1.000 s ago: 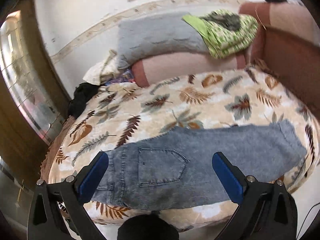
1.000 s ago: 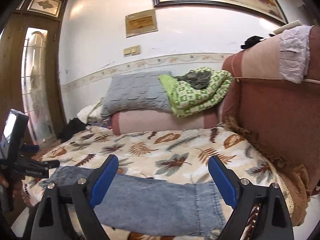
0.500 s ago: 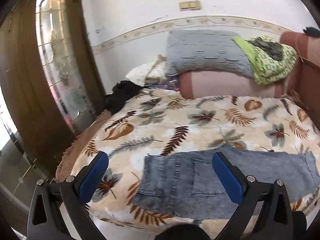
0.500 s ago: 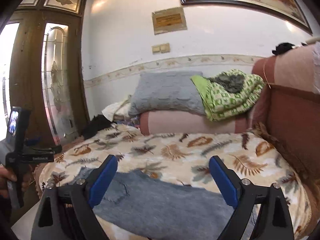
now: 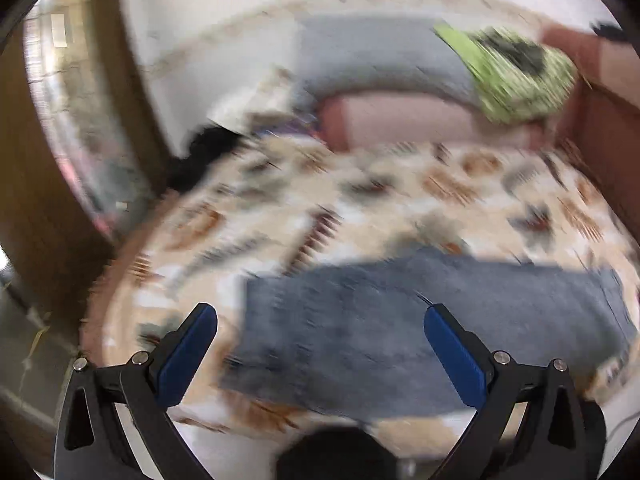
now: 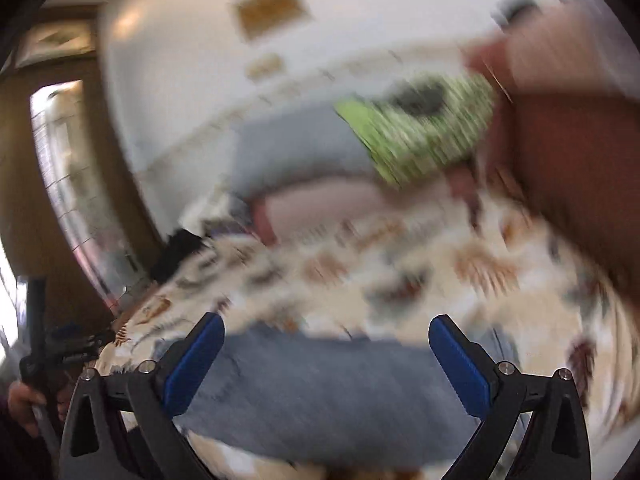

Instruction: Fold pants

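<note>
both pictures are blurry, so small things are hard to make out.

the pants [image 5: 420, 328] are blue-grey jeans. they lie flat and long on the blanket [image 5: 360, 208], close to its near edge, running from left to right. the blanket is cream with brown and grey leaves on it, and it covers a sofa or bed.

the left gripper [image 5: 320, 344] hangs over the pants. its two blue pads [image 5: 188, 352] stand far apart and nothing is pinched between them. one pad is over the blanket just left of the pants and the other is over the middle of the pants. i cannot tell if they touch the cloth.

the right gripper [image 6: 326, 356] is wide apart too. its jaws have just been opening, and they grip nothing. the pants [image 6: 320, 392] show in the gap between its blue pads [image 6: 194, 364].

at the back of the blanket lies a pink cushion [image 5: 408, 120] with a grey pillow [image 5: 380, 56] on top. a green and white cloth [image 5: 516, 80] sits on the right end of them. a brown armrest [image 6: 572, 184] stands on the right side. a black thing [image 5: 200, 156] lies at the blanket's left back corner. a wooden door with glass [image 6: 68, 184] is on the left, beside a white wall [image 6: 180, 80].

in the right view, at the far left, a hand [image 6: 24, 404] holds the left tool.
</note>
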Demonstrator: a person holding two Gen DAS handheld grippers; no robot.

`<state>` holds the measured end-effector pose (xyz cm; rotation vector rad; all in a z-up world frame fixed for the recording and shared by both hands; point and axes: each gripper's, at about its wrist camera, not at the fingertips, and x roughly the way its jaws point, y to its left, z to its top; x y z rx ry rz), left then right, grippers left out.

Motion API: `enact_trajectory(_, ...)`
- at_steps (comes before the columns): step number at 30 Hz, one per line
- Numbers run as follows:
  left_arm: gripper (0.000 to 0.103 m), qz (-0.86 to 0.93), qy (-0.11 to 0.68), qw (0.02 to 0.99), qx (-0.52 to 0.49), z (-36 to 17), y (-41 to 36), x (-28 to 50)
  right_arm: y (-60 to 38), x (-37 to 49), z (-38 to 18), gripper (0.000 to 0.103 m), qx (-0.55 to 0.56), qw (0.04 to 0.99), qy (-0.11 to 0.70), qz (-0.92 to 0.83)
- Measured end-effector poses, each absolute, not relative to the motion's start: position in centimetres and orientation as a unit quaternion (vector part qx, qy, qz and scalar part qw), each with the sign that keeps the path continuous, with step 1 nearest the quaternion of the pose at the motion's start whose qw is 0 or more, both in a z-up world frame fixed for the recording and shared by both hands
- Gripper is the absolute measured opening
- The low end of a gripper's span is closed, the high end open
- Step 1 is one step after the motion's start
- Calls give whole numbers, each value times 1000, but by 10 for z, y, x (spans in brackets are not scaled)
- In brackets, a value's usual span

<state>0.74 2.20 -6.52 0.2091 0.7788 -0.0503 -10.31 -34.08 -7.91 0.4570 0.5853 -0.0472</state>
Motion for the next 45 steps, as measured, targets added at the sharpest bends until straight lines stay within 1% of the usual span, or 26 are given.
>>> enact_trajectory(3, 103, -74, 424, 894, 128, -96, -21, 12, -381, -115, -121, 103, 245, 903, 344, -73)
enact_trajectory(5, 103, -103, 455, 871, 154, -123, -54, 16, -397, -123, -140, 96, 263, 892, 359, -81)
enact_trajectory(7, 103, -117, 479, 852, 178, -149, -81, 20, -405, -124, -157, 83, 262, 883, 379, -85)
enact_trajectory(8, 103, -124, 485, 846, 185, -160, -91, 22, -405, -123, -162, 80, 257, 882, 386, -84)
enact_trajectory(9, 103, -128, 488, 842, 191, -166, -98, 23, -404, -119, -167, 70, 252, 882, 391, -78)
enact_trajectory(10, 103, -127, 495, 835, 205, -177, -109, 26, -403, -114, -170, 59, 250, 882, 394, -74)
enact_trajectory(12, 103, -125, 499, 829, 218, -188, -118, 30, -401, -104, -180, 46, 248, 878, 402, -71)
enact_trajectory(13, 103, -128, 499, 827, 224, -193, -122, 32, -399, -100, -185, 41, 244, 878, 405, -73)
enact_trajectory(17, 103, -118, 510, 816, 245, -211, -124, 36, -397, -88, -211, 32, 232, 869, 426, -92)
enact_trajectory(18, 103, -123, 511, 816, 242, -213, -122, 37, -401, -87, -221, 26, 236, 861, 439, -101)
enact_trajectory(19, 103, -128, 514, 816, 233, -214, -118, 39, -404, -87, -223, 16, 240, 860, 439, -104)
enact_trajectory(20, 103, -129, 520, 815, 223, -214, -115, 41, -407, -88, -223, 14, 248, 858, 437, -105)
enact_trajectory(23, 103, -124, 531, 809, 217, -211, -112, 43, -410, -87, -210, 13, 231, 856, 447, -117)
enact_trajectory(27, 103, -138, 502, 826, 216, -195, -119, 38, -409, -64, -182, 14, 217, 870, 434, -82)
enact_trajectory(28, 103, -141, 500, 828, 210, -192, -119, 39, -407, -54, -179, 18, 213, 871, 435, -75)
enact_trajectory(30, 103, -146, 500, 829, 202, -191, -122, 42, -397, -29, -177, 18, 203, 872, 443, -54)
enact_trajectory(34, 103, -130, 509, 824, 211, -204, -121, 56, -371, 21, -191, 18, 181, 861, 475, -21)
enact_trajectory(38, 103, -118, 526, 819, 197, -214, -111, 66, -359, 54, -220, 18, 169, 843, 510, -32)
enact_trajectory(40, 103, -119, 527, 819, 193, -216, -109, 66, -363, 61, -228, 13, 158, 847, 504, -48)
enact_trajectory(43, 103, -117, 527, 819, 195, -218, -110, 66, -380, 63, -230, 13, 187, 848, 492, -64)
enact_trajectory(45, 103, -115, 525, 819, 201, -215, -112, 65, -387, 55, -221, 13, 204, 850, 481, -65)
